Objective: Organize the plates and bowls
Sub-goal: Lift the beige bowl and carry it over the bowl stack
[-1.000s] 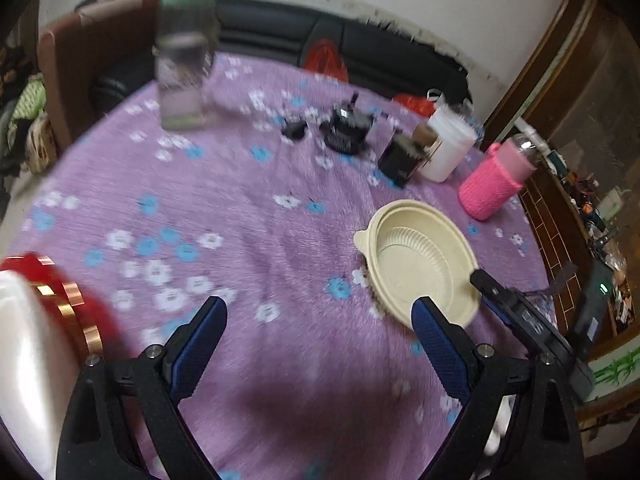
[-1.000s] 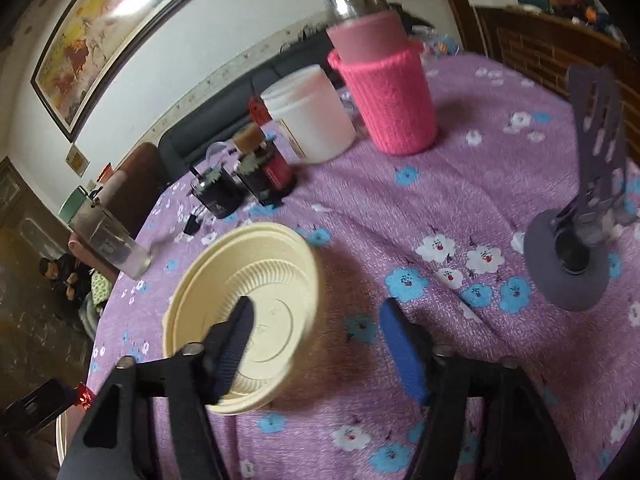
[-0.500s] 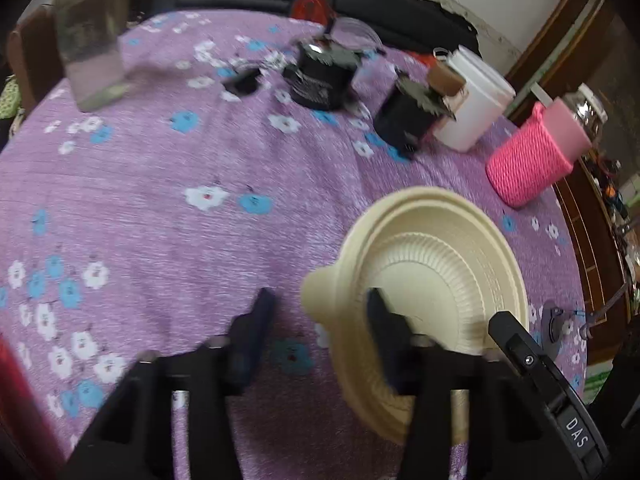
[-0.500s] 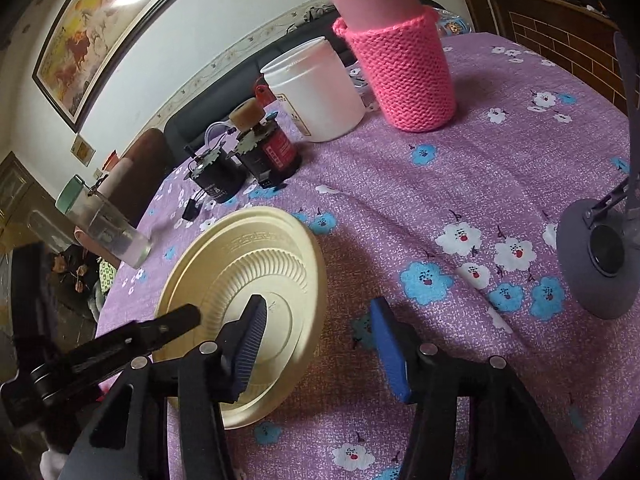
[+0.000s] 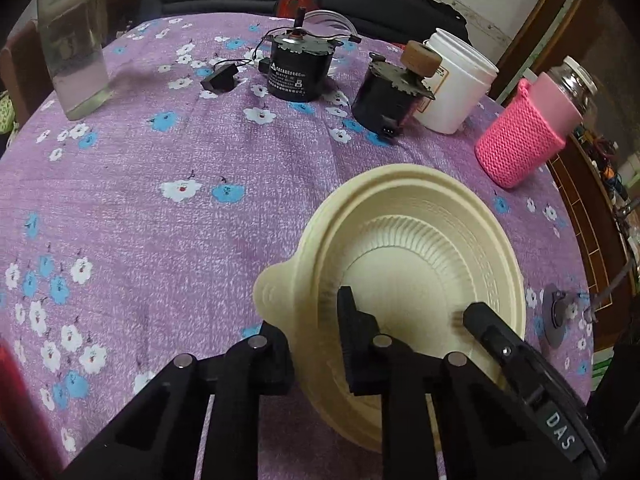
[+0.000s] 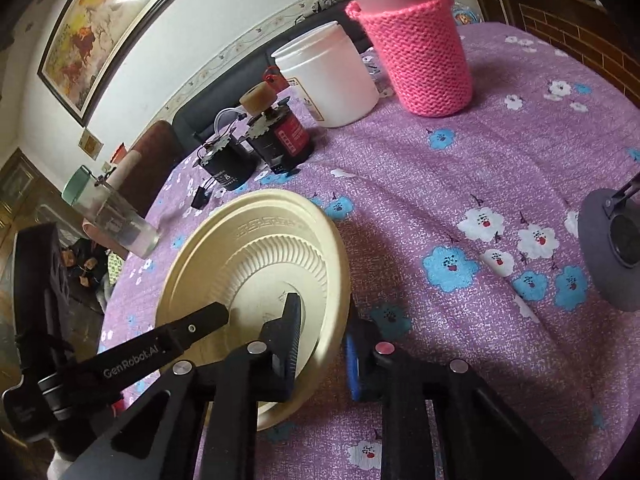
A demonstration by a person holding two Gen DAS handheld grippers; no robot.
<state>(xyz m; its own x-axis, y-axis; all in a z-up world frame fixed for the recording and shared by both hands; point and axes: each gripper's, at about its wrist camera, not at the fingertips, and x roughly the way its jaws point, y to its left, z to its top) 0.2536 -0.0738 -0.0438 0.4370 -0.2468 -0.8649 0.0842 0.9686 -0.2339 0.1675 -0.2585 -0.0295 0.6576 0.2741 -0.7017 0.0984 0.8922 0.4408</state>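
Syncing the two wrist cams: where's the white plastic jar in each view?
Left wrist view: white jar, upper right, behind the black motor with the cork wheel.
Right wrist view: white jar, upper centre, left of the pink knitted bottle.
Shared landmark: the pink knitted bottle stands right of the jar in both views.

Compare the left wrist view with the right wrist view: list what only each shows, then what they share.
Only the left wrist view: the cream bowl's handle tab and a red object at its lower left edge.
Only the right wrist view: the framed painting and the clear jar's green lid.
Both: the cream plastic bowl, pinched at opposite rims by the left gripper and right gripper, plus the pink knitted bottle sleeve and white plastic tub.
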